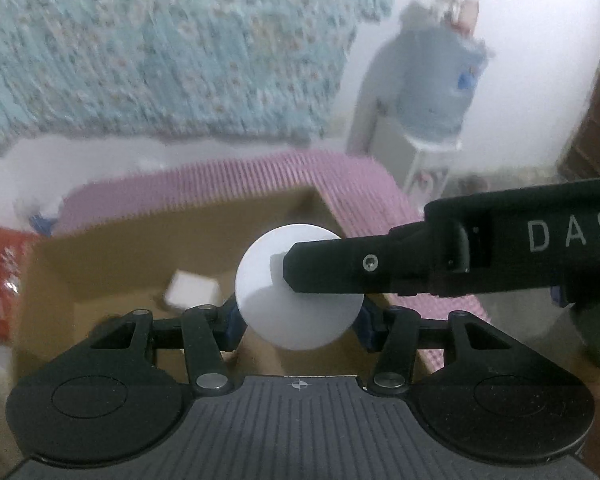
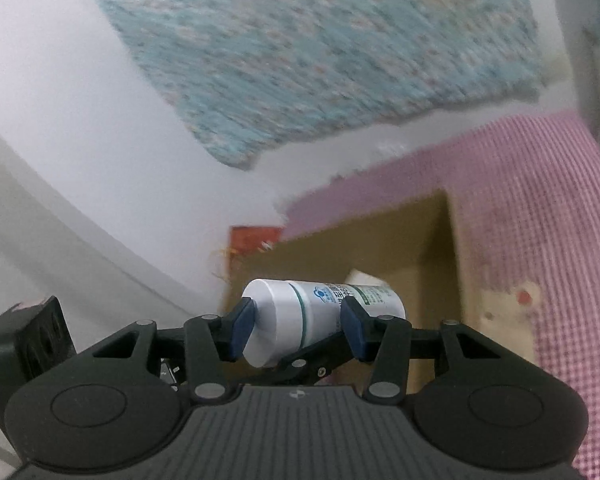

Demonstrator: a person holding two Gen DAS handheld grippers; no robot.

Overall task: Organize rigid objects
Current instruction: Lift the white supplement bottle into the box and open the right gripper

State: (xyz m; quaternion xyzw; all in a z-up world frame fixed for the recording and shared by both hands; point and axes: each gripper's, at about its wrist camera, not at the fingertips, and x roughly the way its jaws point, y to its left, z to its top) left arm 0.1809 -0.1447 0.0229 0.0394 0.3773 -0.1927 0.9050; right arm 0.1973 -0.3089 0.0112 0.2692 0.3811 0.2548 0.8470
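While both grippers meet over a cardboard box [image 1: 100, 272], a white bottle [image 1: 296, 288] sits between the two sets of jaws. Seen from the left wrist, the left gripper [image 1: 298, 318] has its blue pads against the bottle's round end on either side, and the right gripper [image 1: 300, 268] reaches in from the right onto the same bottle. Seen from the right wrist, the right gripper [image 2: 298, 330] has its jaws closed narrow on the bottle [image 2: 320, 320], which lies sideways, cap end left. Beyond the jaws, a small white item [image 1: 190, 290] lies inside the box, which rests on a pink mat [image 2: 540, 220].
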